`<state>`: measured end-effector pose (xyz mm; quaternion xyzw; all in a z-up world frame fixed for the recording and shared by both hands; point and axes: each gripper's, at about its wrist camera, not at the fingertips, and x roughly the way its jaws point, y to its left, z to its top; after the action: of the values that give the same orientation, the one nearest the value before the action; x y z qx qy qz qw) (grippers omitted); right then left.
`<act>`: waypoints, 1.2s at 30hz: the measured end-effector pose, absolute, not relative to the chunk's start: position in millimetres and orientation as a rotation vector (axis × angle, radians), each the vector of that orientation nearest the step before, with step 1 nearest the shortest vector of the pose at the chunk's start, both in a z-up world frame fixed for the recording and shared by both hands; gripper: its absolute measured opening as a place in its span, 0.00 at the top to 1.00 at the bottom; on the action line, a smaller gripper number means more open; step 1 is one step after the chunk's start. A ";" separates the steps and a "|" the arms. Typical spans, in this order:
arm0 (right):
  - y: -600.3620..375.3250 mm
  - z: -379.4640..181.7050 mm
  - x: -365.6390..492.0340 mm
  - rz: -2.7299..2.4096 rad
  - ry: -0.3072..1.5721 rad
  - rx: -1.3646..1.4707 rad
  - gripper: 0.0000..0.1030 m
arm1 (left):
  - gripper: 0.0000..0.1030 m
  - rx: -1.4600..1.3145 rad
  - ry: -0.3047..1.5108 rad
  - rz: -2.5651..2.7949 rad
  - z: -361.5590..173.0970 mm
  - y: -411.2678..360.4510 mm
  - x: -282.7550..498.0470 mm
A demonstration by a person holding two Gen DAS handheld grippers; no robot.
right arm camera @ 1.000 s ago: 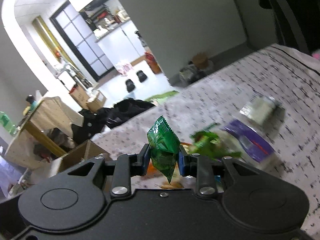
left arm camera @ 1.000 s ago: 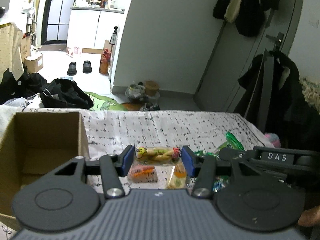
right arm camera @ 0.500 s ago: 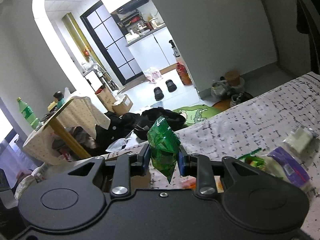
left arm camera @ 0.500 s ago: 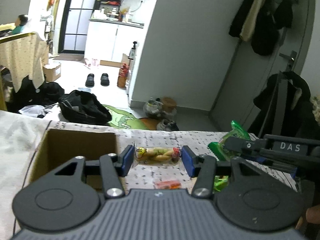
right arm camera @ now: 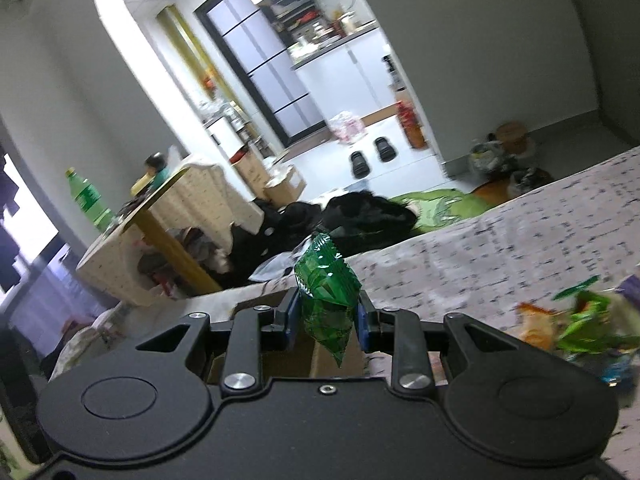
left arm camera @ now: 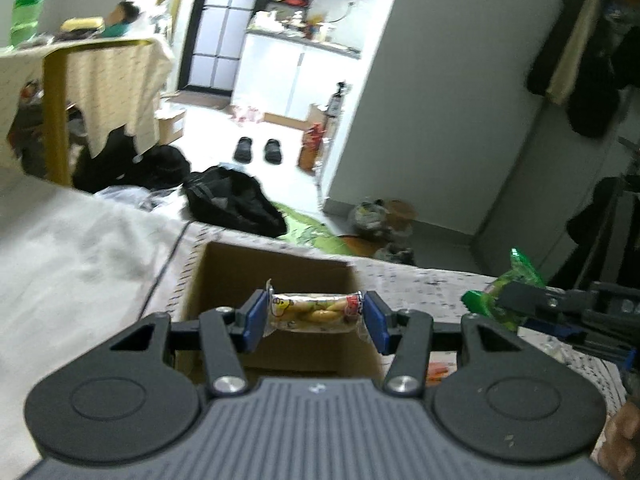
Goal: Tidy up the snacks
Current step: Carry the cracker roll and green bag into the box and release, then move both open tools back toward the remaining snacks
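Bedspread (left arm camera: 416, 280), pale with a dark printed pattern, carried an open cardboard box (left arm camera: 224, 276) near its far edge and a loose pile of snack packets (right arm camera: 576, 320) toward its right side. Left gripper (left arm camera: 315, 315) was clamped end to end on a clear sausage-shaped snack pack (left arm camera: 316, 312), held level in front of the box opening. Right gripper (right arm camera: 327, 316) was pinched on a green foil packet (right arm camera: 326, 292), held upright, off the bedspread, just right of the box.

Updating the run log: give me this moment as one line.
left gripper: shut on clear snack pack, over cardboard box | right gripper: shut on green snack packet
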<state>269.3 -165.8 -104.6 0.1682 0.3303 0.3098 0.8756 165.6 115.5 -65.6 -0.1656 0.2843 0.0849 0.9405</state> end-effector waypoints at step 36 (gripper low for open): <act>-129.8 -115.6 254.1 0.719 0.768 0.293 0.27 | 0.03 -0.441 0.566 0.282 -70.9 146.6 127.1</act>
<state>254.1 -129.8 -115.6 0.1392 0.3650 0.3420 0.8547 127.1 146.6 -70.9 -0.2153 0.2760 0.1373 0.9266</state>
